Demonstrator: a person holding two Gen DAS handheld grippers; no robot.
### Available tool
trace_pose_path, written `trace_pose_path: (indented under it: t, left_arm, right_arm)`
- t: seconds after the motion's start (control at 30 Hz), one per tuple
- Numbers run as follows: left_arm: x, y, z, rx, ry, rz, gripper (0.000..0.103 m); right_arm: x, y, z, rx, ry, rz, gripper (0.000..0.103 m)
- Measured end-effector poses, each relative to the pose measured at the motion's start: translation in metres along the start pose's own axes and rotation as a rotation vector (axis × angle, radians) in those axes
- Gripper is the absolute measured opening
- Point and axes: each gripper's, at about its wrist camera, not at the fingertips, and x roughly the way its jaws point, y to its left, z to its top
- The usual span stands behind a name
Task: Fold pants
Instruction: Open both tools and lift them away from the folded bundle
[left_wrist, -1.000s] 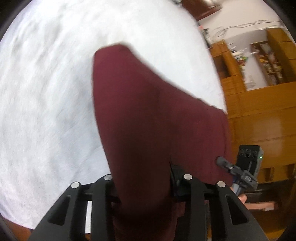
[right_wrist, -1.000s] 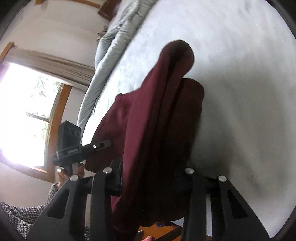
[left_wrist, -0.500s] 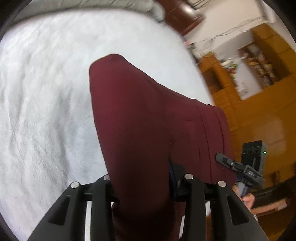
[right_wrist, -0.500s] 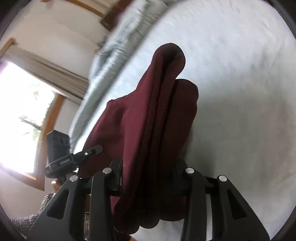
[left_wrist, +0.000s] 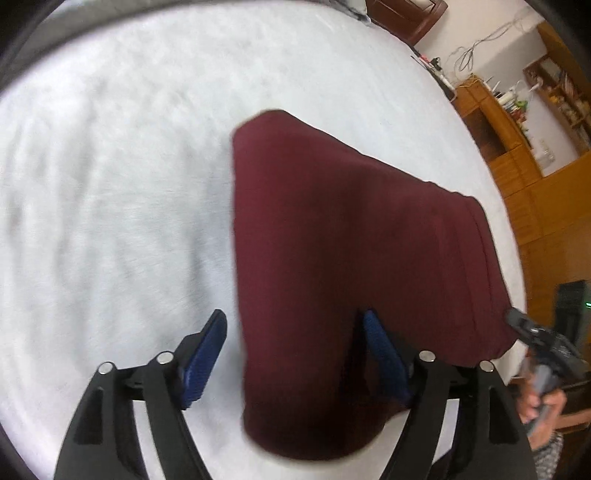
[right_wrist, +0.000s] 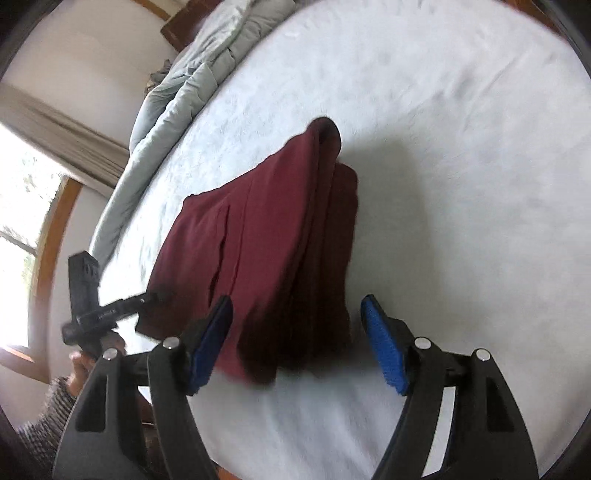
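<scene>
While the maroon pants (right_wrist: 280, 240) lie folded in a thick stack on the white bed cover (right_wrist: 461, 155), both claws are seen spread wide with nothing pinched. The right gripper (right_wrist: 297, 339) is parted, its blue pads (right_wrist: 210, 343) standing on either side of the near end of the stack; contact cannot be told. In the left wrist view the left gripper (left_wrist: 291, 354) is parted too, the pants (left_wrist: 351, 258) sitting between the fingers, the right-hand pad partly hidden behind cloth.

Risks, as judged: the fold is loose and layered, so the upper layers can be dragged askew if a pad catches the cloth on withdrawal. A raised hump at the far end (right_wrist: 325, 129) is noted; the stack may spring open there if it is not pressed flat. The near edge looks uneven, so a further fold could be set crooked. Motion blur is present, so fine creases cannot be checked. The grey duvet (right_wrist: 184, 96) is well apart and poses no snag.
</scene>
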Motion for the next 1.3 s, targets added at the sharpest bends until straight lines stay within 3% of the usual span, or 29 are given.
trace_pose_path:
  t: [0.13,0.27,0.37,0.4,0.5,0.67,0.93,1.07,1.17,1.3]
  left_arm:
    - [-0.025,-0.014,-0.02,0.043,-0.065,0.109,0.083]
    - [-0.04,-0.023,-0.025,0.084,-0.099,0.161,0.088]
    - [-0.042,-0.028,-0.027,0.085,-0.088,0.156,0.088]
    - [-0.043,-0.027,-0.028,0.089,-0.087,0.159,0.088]
    - [-0.035,-0.038,-0.022,0.092,-0.08,0.175,0.088]
    - [-0.035,-0.042,-0.024,0.09,-0.077,0.167,0.088]
    - [-0.027,-0.043,-0.032,0.08,-0.053,0.166,0.091]
    - [-0.032,-0.048,-0.035,0.089,-0.054,0.176,0.092]
    - [-0.039,-0.054,-0.039,0.093,-0.06,0.203,0.093]
    - [-0.053,-0.06,-0.047,0.081,-0.106,0.242,0.099]
  right_arm:
    - [-0.009,0.035,-0.024,-0.042,-0.024,-0.025,0.069]
    - [-0.003,0.054,-0.03,-0.06,-0.025,-0.034,0.065]
    - [0.015,0.059,-0.024,-0.055,-0.006,-0.051,0.054]
    - [0.02,0.062,-0.021,-0.058,-0.01,-0.073,0.042]
    - [0.022,0.068,-0.022,-0.096,-0.013,-0.076,0.027]
    - [0.011,0.076,-0.025,-0.157,-0.01,-0.116,0.022]
    - [0.033,0.047,-0.038,-0.04,0.019,-0.114,0.025]
    - [0.026,0.053,-0.035,-0.041,-0.005,-0.126,0.039]
    - [0.018,0.063,-0.035,-0.033,-0.027,-0.139,0.041]
    - [0.004,0.083,-0.04,-0.065,-0.065,-0.193,0.064]
